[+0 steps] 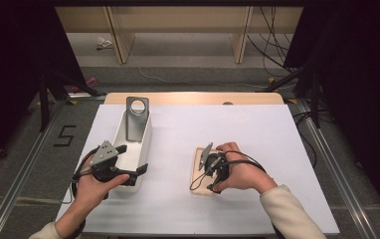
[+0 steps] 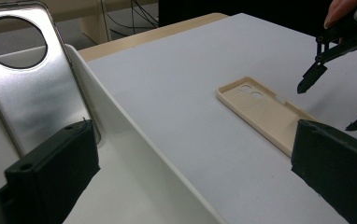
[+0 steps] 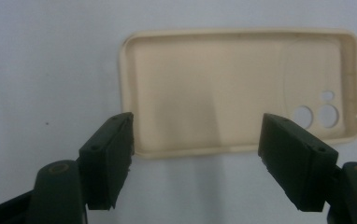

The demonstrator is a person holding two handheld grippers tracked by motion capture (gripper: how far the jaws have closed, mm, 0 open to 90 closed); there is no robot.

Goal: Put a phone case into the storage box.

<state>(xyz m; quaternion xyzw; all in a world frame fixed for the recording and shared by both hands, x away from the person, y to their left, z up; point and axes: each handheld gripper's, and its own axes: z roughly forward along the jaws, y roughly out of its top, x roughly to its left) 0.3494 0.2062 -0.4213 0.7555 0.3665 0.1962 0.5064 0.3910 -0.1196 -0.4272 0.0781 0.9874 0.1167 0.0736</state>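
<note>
- Right now the beige phone case (image 3: 242, 88) lies flat on the white desk (image 1: 237, 134), hollow side up, with nothing gripping it.
- Taking the case as the landmark, the right tongs (image 3: 195, 154) hang just above its long near edge in the right gripper view, jaws spread wide, one on either side of that edge's middle and neither pad pressing the case.
- Its camera holes sit toward the right end in that view, close to the right-hand jaw but clear of it.
- From the high view, the right tongs (image 1: 213, 167) and the hand holding them cover most of the case (image 1: 198, 154), with a strip of its left edge visible.
- Well to the left of the case stands a white bin (image 1: 136, 144); a silver metal plate (image 2: 32, 79) with a round hole leans upright inside it at the far end.
- Left tongs (image 1: 128, 167) rest over the near end of that bin, well apart from the case, with jaws apart and holding nothing.
- Seen in the left gripper view, the case (image 2: 265, 112) lies between the bin wall and the right tongs (image 2: 335, 102), whose tips hover just above its near end.
</note>
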